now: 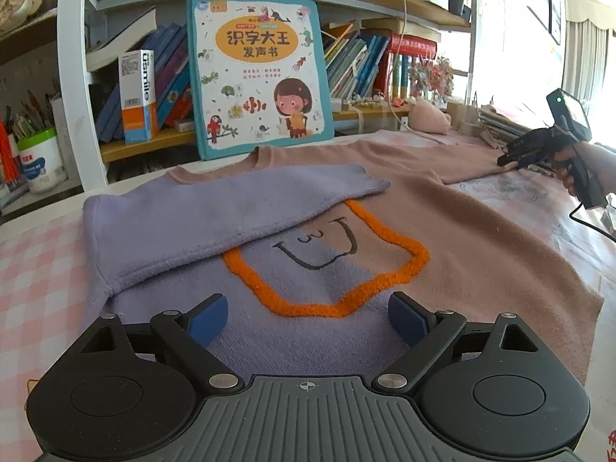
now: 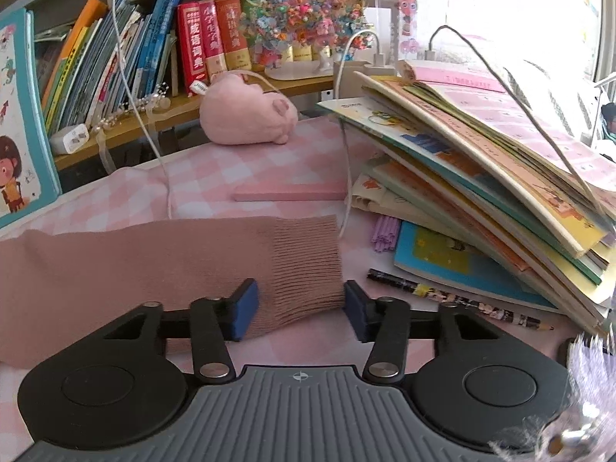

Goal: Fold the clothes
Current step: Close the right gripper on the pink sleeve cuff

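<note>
A knit sweater (image 1: pixel 481 238), half purple and half dusty pink with a fuzzy orange outline (image 1: pixel 385 238) on its chest, lies flat on the table. Its purple sleeve (image 1: pixel 231 208) is folded across the chest. My left gripper (image 1: pixel 308 323) hovers open over the purple hem area with nothing between its blue pads. Far right, a hand holds my right gripper (image 1: pixel 508 161) at the end of the outstretched pink sleeve. In the right wrist view the ribbed cuff (image 2: pixel 304 265) lies between the right gripper's (image 2: pixel 300 308) fingers, flat and unbunched, the jaws standing apart.
A pink checked cloth (image 2: pixel 250 169) covers the table. A leaning stack of books (image 2: pixel 481 177), a pencil (image 2: pixel 454 300) and purple sticks (image 2: pixel 385 235) crowd the cuff's right. A plush pig (image 2: pixel 246 119), a charger cable (image 2: pixel 161 161) and a picture book (image 1: pixel 258 73) stand behind.
</note>
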`<state>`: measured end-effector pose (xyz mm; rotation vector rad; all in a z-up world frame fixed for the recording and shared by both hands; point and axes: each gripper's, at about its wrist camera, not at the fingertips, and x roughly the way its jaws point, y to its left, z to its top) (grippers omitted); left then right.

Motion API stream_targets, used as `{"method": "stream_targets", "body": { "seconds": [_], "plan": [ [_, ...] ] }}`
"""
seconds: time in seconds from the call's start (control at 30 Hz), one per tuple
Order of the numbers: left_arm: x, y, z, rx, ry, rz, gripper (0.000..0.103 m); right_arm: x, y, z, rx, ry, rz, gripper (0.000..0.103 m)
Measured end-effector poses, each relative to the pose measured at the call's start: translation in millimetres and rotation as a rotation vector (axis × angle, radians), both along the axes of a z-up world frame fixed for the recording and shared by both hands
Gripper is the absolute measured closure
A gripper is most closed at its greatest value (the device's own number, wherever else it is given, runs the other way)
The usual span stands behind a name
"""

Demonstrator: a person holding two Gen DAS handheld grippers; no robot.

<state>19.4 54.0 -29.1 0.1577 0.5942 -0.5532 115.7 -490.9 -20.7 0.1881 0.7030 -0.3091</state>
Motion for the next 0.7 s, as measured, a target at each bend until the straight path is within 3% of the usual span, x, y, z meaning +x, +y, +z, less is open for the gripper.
{"method": "stream_targets", "body": {
  "seconds": [0.1,0.23,0.5,0.7],
  "plan": [
    [1.6,1.5,-1.0,-0.009,0.010,0.001,0.010,-3.6,-4.2,0.8,0.009,-0.007,-0.009,0.076],
    [1.2,1.8,-1.2,-0.009,0.007,0.001,0.010,-7.8,-4.4,8.4,0.006,-0.015,-0.004,0.097],
    [0.5,1.9,-1.4,-0.007,0.001,0.000,0.010,-23.2,18.1,46.9,0.040,-0.145,0.081,0.098],
    [0.3,1.8,-1.5,-0.010,0.003,0.000,0.010,-14.3,21.4,40.3,0.022,-0.107,0.077,0.098]
  ]
}}
